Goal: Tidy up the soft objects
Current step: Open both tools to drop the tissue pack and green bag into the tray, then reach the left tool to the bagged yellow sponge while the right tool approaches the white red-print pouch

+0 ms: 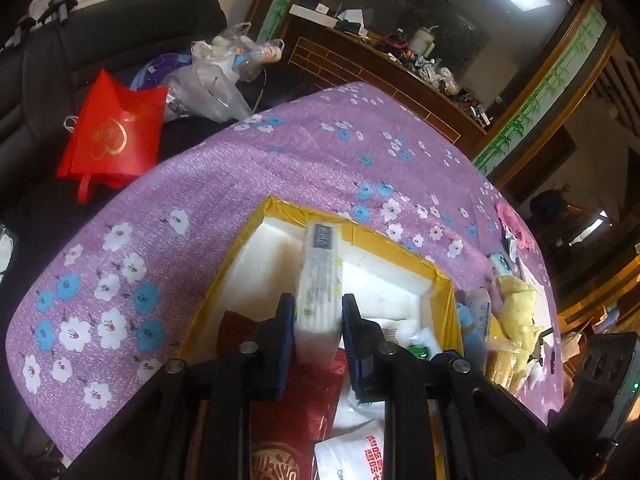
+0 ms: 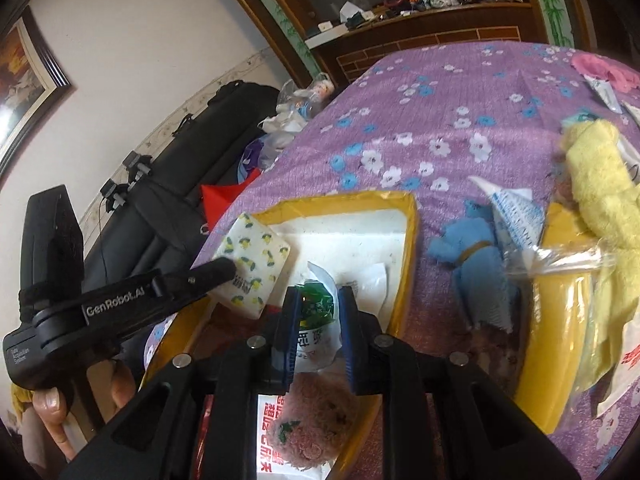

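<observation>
Tissue pack [image 1: 320, 280] rectangular, soft; left hand-held gripper [image 1: 318, 312] pinching.

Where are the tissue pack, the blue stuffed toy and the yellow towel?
tissue pack [image 2: 256, 258], right wrist view, on its lemon-printed top face.
blue stuffed toy [image 2: 474, 264], right wrist view, on its body.
yellow towel [image 2: 600, 184], right wrist view, on its folded middle.
</observation>
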The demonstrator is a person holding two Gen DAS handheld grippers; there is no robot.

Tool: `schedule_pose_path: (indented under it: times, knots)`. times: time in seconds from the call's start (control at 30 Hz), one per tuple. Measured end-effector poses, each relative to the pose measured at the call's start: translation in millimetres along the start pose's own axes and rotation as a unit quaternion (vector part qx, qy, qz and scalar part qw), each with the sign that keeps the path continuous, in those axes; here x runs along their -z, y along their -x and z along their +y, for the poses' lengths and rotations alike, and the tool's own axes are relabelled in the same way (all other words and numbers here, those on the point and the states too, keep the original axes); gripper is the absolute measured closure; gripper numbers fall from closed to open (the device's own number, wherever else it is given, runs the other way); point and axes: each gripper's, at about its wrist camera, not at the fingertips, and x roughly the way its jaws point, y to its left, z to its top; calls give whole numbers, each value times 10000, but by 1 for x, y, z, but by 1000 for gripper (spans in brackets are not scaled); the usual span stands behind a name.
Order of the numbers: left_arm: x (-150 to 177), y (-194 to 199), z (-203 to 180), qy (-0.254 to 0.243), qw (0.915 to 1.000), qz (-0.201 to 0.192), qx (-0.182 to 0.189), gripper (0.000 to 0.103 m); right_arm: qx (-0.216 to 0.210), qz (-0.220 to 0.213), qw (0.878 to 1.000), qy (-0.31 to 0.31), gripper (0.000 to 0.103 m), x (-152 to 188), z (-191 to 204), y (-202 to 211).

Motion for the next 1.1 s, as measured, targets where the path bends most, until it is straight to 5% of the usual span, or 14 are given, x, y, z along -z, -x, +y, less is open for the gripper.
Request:
schedule_pose_path:
  times: [0.1, 0.3, 0.47, 0.73, 1.1]
  knots:
    - [3, 5, 1, 53, 10000, -29, 24, 44, -41, -180, 9998, 28, 65, -1, 1, 7]
    - [19, 32, -3, -8, 9997, -224, -59, 35, -204, -483, 9985, 123, 44, 1, 4, 23]
    - [45, 66, -17, -35, 9988, -477, -54, 26, -563, -608, 9961, 291, 39, 13, 4, 57]
    - [89, 100, -89, -758, 9939, -727, 328, 19, -713, -572, 9957, 173, 28, 50, -37, 115]
    - [122, 75, -164, -1380, 9868, -109, 841, 13, 392, -815, 9948, -464, 28, 50, -125, 154]
